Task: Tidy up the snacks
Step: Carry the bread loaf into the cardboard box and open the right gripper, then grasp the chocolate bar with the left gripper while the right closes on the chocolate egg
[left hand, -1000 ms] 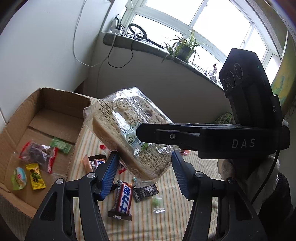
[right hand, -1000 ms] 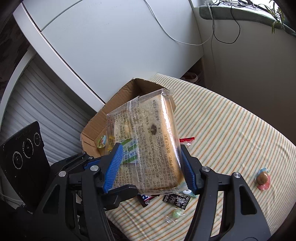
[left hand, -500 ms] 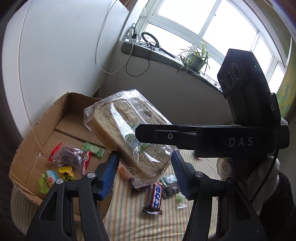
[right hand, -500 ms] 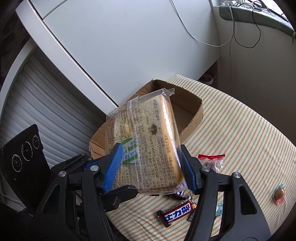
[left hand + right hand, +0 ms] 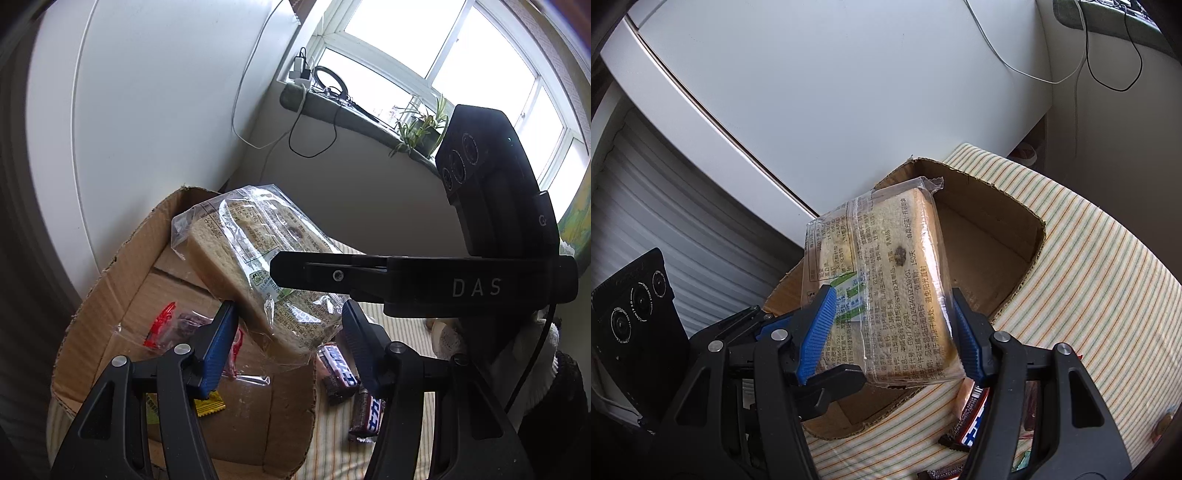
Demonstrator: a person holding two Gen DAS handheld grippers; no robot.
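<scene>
The right tongs clamp a clear-wrapped bread pack between blue pads, holding it tilted in the air above the open cardboard box; the left tongs stand open just under the pack (whether a pad touches it cannot be told); inside the box lie a red-trimmed packet and a yellow sachet; chocolate bars rest beside the box on the striped table.

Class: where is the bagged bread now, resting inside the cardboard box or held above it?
Held above. The right claw grips the bread over the box.
</scene>
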